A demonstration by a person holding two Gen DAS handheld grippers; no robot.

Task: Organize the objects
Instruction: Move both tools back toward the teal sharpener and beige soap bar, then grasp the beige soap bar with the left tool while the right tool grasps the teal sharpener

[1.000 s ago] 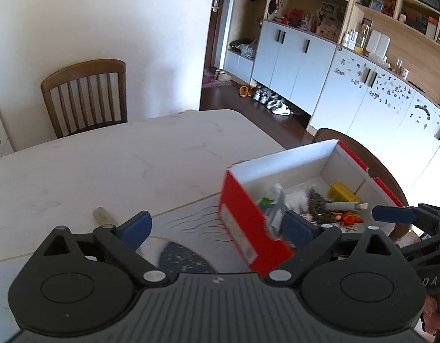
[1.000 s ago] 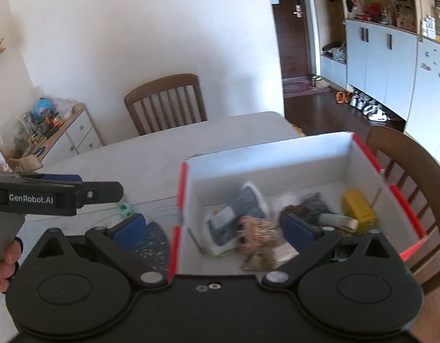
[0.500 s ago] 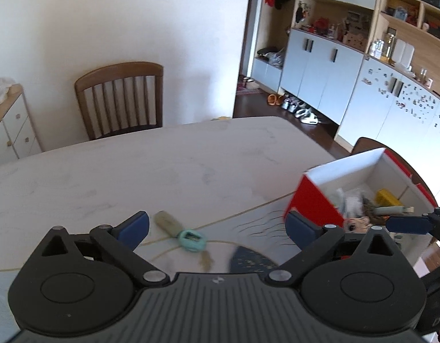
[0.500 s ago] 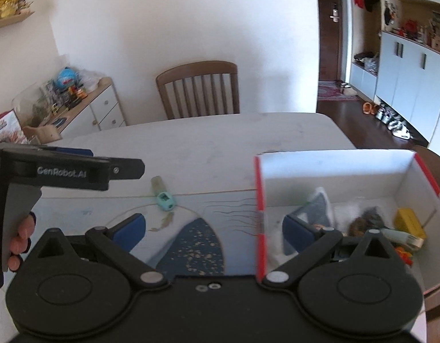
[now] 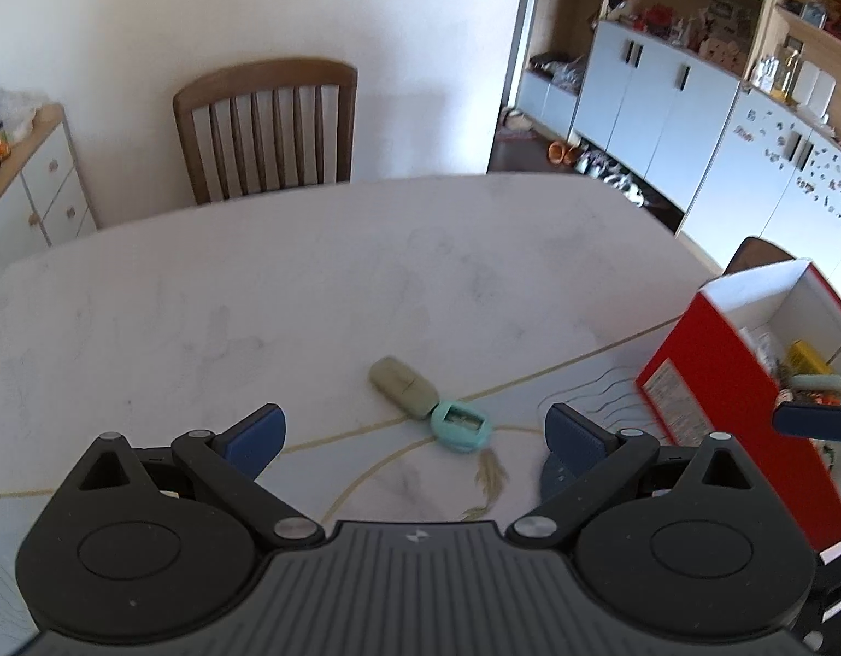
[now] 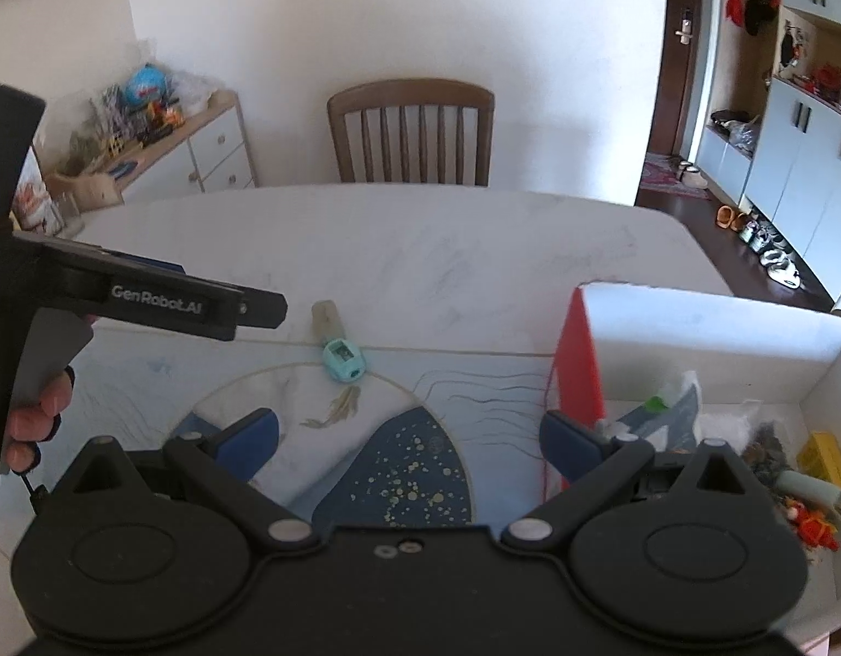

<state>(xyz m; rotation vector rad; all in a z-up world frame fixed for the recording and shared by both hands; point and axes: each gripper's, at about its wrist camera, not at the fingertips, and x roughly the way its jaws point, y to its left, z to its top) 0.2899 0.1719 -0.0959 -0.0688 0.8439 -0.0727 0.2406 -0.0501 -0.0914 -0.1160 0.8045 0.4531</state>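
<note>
You are holding both tongs spread and empty: the left tongs point(image 5: 415, 429) are facing the teal sharpener point(image 5: 462, 426) and olive eraser point(image 5: 403, 379), lying touching at twelve o'clock. Next, I judge, you are closing on one. The red box point(image 5: 715, 382) is sitting at three o'clock on the marble bench point(image 5: 311, 273); a chair point(image 5: 267, 126) is standing beyond.

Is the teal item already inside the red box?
No, the teal item lies on the table, left of the red box.

Two small items point(image 5: 430, 402) are placed touching mid-table point(image 5: 311, 284); a box point(image 5: 748, 382) is set to their right, a chair point(image 5: 267, 126) behind.
</note>
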